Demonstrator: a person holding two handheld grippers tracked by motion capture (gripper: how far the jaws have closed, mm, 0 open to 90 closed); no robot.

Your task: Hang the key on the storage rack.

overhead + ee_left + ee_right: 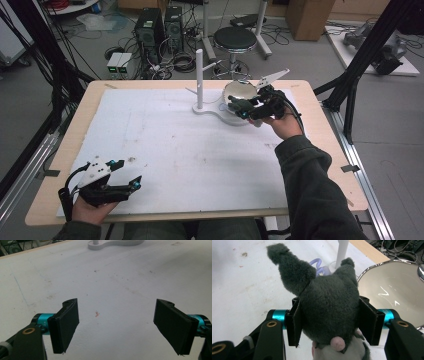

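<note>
Pinching a grey plush toy [328,312], your right tool [329,322] hangs beside the metal bowl [397,290]; your left tool [116,326] rests spread over the tabletop [112,285].

Tabletop [320,150]: light wood, seen from above.
Cover: a white sheet [190,155], faintly stained, is spread over most of it.
On the sheet: a white stand [200,80] with an upright post, far side.
</note>
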